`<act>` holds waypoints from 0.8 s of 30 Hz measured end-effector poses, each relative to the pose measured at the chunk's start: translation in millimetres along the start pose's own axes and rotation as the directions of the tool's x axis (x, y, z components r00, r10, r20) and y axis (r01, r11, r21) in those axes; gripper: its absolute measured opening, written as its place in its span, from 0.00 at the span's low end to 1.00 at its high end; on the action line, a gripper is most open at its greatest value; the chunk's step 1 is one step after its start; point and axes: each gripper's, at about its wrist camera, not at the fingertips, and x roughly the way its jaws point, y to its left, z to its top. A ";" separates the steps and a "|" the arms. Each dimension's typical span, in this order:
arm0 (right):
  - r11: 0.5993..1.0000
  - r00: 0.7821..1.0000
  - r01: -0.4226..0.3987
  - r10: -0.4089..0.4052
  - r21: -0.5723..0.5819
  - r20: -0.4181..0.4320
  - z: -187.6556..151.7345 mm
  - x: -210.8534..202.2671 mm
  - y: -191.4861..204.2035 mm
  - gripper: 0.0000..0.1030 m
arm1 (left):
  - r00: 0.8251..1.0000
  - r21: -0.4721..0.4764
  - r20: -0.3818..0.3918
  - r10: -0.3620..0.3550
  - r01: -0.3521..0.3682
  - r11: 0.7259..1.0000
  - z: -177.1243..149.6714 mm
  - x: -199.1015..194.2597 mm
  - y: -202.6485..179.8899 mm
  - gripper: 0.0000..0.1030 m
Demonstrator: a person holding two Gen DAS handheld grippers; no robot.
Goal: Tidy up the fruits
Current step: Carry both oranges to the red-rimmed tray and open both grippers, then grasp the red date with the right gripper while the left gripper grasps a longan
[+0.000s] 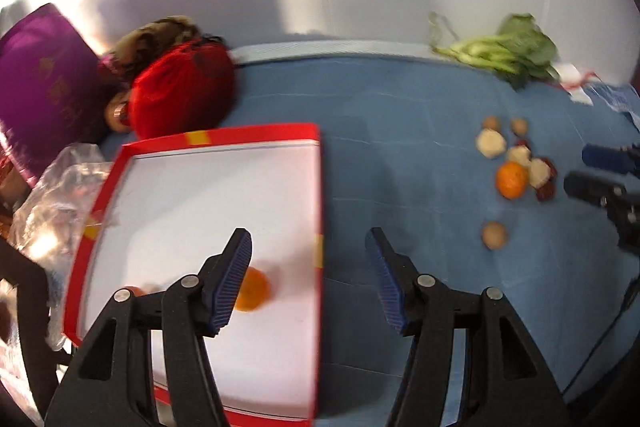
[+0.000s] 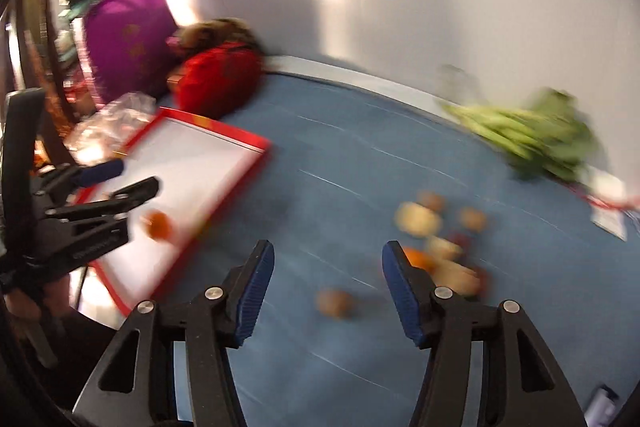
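The left tool (image 1: 308, 273) stands with its jaws apart above the shallow red-rimmed white tray (image 1: 192, 195), gripping nothing; a round orange mandarin (image 1: 254, 289) lies loose in the tray's near part. The right tool (image 2: 328, 291) is likewise spread wide and empty over the blue worktop (image 2: 340, 179). To its right lies a blurred cluster of another orange fruit (image 1: 511, 179), pale pieces and brown nuts. Leafy green vegetables (image 1: 508, 53) lie far right.

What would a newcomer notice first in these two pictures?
The red-rimmed white tray on the blue cloth stands out, with an orange lying inside it. To its right sits a small pile of fruit, and green leafy vegetables lie by the wall.
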 end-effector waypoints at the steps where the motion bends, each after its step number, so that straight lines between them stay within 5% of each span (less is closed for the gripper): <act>1: 0.999 0.999 0.034 -0.033 0.021 -0.016 -8.5 -3.2 -21.5 0.56 | 1.000 0.034 -0.019 -0.025 0.026 0.999 -0.6 3.8 -16.9 0.56; 4: 0.985 0.991 0.125 -0.117 0.119 -0.072 -34.4 -5.1 -92.2 0.56 | 0.998 0.091 -0.043 -0.046 0.049 0.995 2.0 15.5 -53.4 0.56; 8: 0.958 0.985 0.166 -0.147 0.235 -0.095 -44.7 2.3 -138.3 0.54 | 0.995 0.115 -0.054 -0.084 0.090 0.989 9.3 25.2 -88.4 0.56; 19: 0.971 0.981 0.159 -0.136 0.178 -0.136 -31.1 50.6 -113.7 0.40 | 0.986 0.156 -0.063 -0.153 0.161 0.974 16.5 41.8 -113.6 0.55; 24: 0.981 0.982 0.123 -0.098 0.150 -0.162 -24.5 58.2 -106.6 0.32 | 0.961 0.191 -0.076 -0.267 0.277 0.942 11.5 29.7 -108.0 0.54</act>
